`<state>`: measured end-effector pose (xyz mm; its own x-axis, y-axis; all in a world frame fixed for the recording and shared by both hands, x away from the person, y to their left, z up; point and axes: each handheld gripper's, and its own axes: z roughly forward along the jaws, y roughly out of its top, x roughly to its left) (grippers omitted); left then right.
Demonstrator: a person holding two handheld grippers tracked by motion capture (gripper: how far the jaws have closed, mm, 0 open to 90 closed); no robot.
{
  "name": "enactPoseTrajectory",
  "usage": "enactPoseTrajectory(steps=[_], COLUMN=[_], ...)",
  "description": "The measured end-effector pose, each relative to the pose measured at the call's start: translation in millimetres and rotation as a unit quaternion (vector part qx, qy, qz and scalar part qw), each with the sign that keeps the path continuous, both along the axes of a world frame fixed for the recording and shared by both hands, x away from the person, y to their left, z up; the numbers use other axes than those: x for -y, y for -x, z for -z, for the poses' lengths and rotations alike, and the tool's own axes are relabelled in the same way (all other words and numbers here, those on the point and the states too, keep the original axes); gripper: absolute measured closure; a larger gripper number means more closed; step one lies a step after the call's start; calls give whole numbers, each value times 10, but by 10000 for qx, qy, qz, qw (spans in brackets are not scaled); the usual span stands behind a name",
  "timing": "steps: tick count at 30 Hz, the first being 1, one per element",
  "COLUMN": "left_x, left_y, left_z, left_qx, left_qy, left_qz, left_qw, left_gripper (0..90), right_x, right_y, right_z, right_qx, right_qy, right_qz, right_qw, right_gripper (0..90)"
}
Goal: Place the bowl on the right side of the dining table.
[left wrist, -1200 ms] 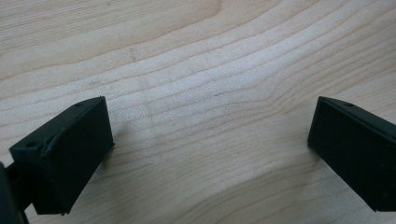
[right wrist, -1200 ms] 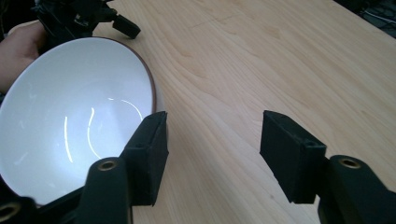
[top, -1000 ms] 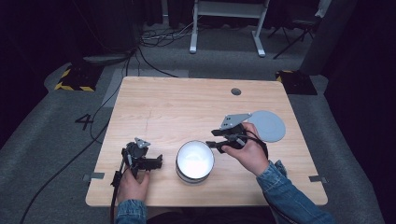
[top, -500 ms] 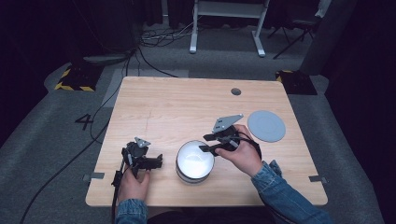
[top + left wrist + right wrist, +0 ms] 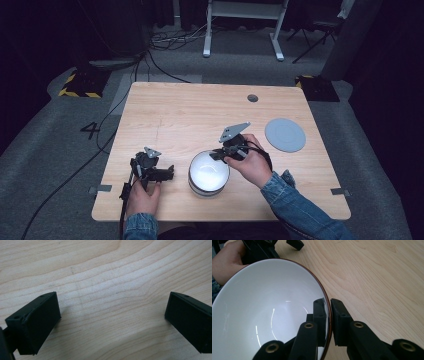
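White bowl [image 5: 269,315] rim is pinched between my right gripper's [image 5: 329,320] just-closed jaws; grasp done, lifting remains. My left gripper [image 5: 112,317] rests spread apart on the table [image 5: 112,270], empty.

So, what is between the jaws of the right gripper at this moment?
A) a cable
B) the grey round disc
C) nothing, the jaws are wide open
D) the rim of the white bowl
D: in the right gripper view the right gripper has one jaw inside and one outside the white bowl, pressed on its brown rim; the grey disc lies apart on the table.
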<state>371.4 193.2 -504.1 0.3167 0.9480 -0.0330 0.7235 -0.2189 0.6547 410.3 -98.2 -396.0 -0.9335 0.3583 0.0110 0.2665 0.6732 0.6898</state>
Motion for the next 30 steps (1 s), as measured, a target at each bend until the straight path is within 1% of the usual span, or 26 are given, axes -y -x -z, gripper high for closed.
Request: enactPoseTrajectory(steps=[1, 3, 8, 9, 11, 12, 13, 14, 16, 21, 30], left_x=[1, 2, 1, 1, 1, 1, 1, 1, 1, 0, 0], left_y=[0, 0, 0, -1, -1, -1, -1, 0, 0, -2, -1], left_z=[1, 1, 1, 1, 1, 2, 1, 1, 1, 2, 1], left_qx=[0, -1, -1, 8, 7, 9, 9, -2, 1, 22, 16], left_qy=[8, 17, 10, 8, 9, 8, 7, 9, 8, 1, 1], left_qz=[-4, 0, -4, 0, 0, 0, -1, -3, -5, -2, -10], left_qw=[10000, 10000, 10000, 10000, 10000, 10000, 10000, 10000, 10000, 10000, 10000], left_gripper=[2, 2, 2, 2, 2, 2, 2, 2, 2, 2, 2], right_x=[-5, -5, -7, -5, -2, -1, -1, -1, 1, 22, 37], right_y=[1, 4, 18, 14, 9, 10, 10, 7, 7, -3, -1], right_z=[-6, -26, -100, -138, -157, -200, -200, -250, -268, -383, -454], right_qx=[-36, -33, 47, 11, 3, 12, 12, 40, 37, 59, 136], right_qy=[7, 11, 51, -3, -31, -20, -20, -34, -23, -80, -111], right_qz=[0, 40, 78, 94, 60, 63, 63, 48, 60, 109, 97], right_qw=[10000, 10000, 9999, 10000, 10000, 10000, 10000, 10000, 10000, 9999, 9998], right_gripper=[829, 824, 819, 821, 821, 821, 821, 821, 821, 821, 821])
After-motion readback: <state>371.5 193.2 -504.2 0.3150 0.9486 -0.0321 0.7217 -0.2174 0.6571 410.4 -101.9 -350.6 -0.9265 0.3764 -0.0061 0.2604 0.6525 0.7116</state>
